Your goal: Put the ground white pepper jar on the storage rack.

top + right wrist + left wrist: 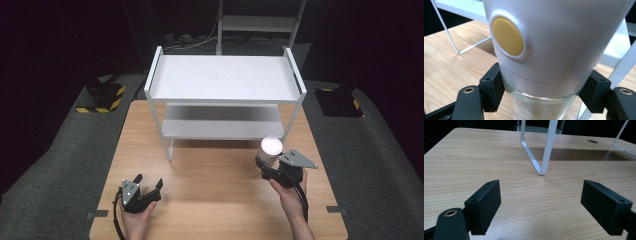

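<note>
My right gripper (265, 167) is shut on a white grinder (270, 150) with a clear glass base, held upright just in front of the white shelf rack's (225, 80) right leg. Seen from the right gripper view, the grinder (554, 42) has a round yellow button (507, 36), and the black jaws clamp the glass just below the white top. My left gripper (149, 184) rests low at the front left of the wooden table (215, 170), open, with bare wood between its jaws. In the left gripper view, the left gripper (540, 202) faces a white rack leg (547, 150).
The two-tier white rack stands at the middle and back of the table, its lower shelf (222, 129) bare. A second white shelf unit (260, 22) stands behind in the dark. Black-and-yellow blocks (102, 97) lie off the table at left and right. A cable hole (593, 141) is in the tabletop.
</note>
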Demonstrator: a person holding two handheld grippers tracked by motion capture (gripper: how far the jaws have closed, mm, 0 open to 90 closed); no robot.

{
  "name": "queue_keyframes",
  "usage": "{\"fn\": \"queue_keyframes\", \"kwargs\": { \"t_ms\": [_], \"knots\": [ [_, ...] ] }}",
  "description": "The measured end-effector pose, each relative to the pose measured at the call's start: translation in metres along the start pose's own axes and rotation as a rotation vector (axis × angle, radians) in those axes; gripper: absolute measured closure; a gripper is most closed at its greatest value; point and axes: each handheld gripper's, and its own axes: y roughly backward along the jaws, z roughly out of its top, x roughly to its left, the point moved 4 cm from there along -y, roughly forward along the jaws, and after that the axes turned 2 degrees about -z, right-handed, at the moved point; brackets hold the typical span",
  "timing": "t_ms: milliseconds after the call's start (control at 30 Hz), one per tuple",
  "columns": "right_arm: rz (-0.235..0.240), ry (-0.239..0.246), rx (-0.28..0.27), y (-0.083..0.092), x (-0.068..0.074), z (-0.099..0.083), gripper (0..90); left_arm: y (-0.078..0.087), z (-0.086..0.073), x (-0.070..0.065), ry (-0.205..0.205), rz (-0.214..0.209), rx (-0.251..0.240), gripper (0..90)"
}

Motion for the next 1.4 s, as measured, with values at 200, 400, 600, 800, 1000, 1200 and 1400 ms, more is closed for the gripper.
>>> {"fn": "queue_keyframes", "kwargs": {
  "t_ms": [200, 400, 600, 800, 1000, 1200, 1400],
  "knots": [
    [0.007, 0.006, -0.02, 0.0, 0.0, 0.011, 30.3, 0.0, 0.0, 0.0, 0.002, -0.001, -0.001, 16.6],
    [0.01, 0.014, -0.04, -0.003, 0.003, 0.026, 30.2, 0.0, 0.0, 0.001, 0.005, -0.002, -0.002, 16.7],
    [0.012, 0.024, -0.059, -0.005, 0.005, 0.037, 30.3, 0.001, 0.0, 0.001, 0.006, -0.003, -0.004, 16.7],
    [0.019, 0.027, -0.084, -0.009, 0.008, 0.049, 30.2, 0.001, -0.001, 0.001, 0.008, -0.004, -0.007, 16.7],
    [0.025, 0.041, -0.093, -0.017, 0.01, 0.061, 30.2, 0.001, -0.001, 0.001, 0.009, -0.004, -0.008, 16.7],
    [0.027, 0.041, -0.1, -0.025, 0.012, 0.068, 30.2, 0.001, -0.001, 0.002, 0.011, -0.005, -0.01, 16.6],
    [0.026, 0.028, -0.099, -0.034, 0.014, 0.072, 30.2, 0.001, -0.001, 0.002, 0.013, -0.005, -0.011, 16.7]
  ]
}}
